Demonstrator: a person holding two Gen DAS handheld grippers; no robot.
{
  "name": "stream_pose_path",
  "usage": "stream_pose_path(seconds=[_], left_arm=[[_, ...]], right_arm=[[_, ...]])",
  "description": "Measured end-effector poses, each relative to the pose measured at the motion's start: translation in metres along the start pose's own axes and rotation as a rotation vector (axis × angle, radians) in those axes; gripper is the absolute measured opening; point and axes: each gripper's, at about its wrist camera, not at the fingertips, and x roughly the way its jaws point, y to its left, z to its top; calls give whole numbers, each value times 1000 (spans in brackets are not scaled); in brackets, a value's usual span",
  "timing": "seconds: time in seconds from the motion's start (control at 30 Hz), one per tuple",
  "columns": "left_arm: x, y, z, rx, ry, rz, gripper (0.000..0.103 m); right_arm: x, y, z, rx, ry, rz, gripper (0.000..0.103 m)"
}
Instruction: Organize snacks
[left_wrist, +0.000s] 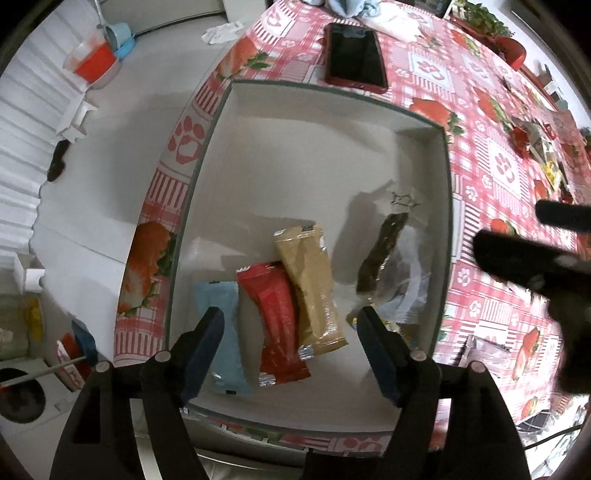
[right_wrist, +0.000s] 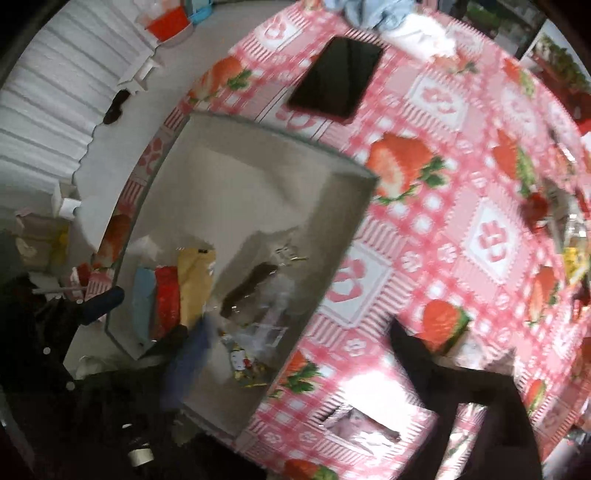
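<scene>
Box (left_wrist: 207, 155): white, open-topped, on the surface (left_wrist: 480, 177) near its left edge; it holds all the snacks named below.
Blue pack (left_wrist: 225, 343): leftmost in the box, flat; long axis runs near to far, leaning slightly left at the far end.
Red pack (left_wrist: 277, 321): just right of the blue pack, touching or nearly so; long axis about parallel to it, far end tilted left.
Tan pack (left_wrist: 310, 288): right of the red pack and overlapping its far corner; long axis near to far, far end leaning left, silver seal at the near end.
Dark bar (left_wrist: 380, 254): further right, apart from the tan pack, in a clear wrapper; long axis near to far, far end leaning right.
Small sweets (right_wrist: 243, 363): near corner of the box, beside the dark bar's wrapper; blurred, direction cannot be told.
Left gripper (left_wrist: 291, 350): points down over the box; fingers spread, nothing between them but the packs lying below.
Phone (left_wrist: 354, 55): dark, beyond the box on the surface; long axis near to far.
Right gripper (right_wrist: 295, 365): blurred; fingers spread wide, one over the box's near corner, the other over the cloth, nothing pinched.
Loose wrappers (left_wrist: 535, 144): far right on the surface, well apart from the box.
</scene>
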Motion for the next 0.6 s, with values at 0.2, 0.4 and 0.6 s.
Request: stream_pose_path(seconds=[0.2,0.4,0.6], left_arm=[[-16,-11,8,24,-30,-9,78],[-33,-34,14,67,-62,-17,78],[-50,-62,17,135,-96,-11,78]], right_arm=[[-51,-27,-8,38,-108,-38,103],[-114,-54,-19,123,-267,-52,103],[-161,-74,-29,172,-392,-108,103]])
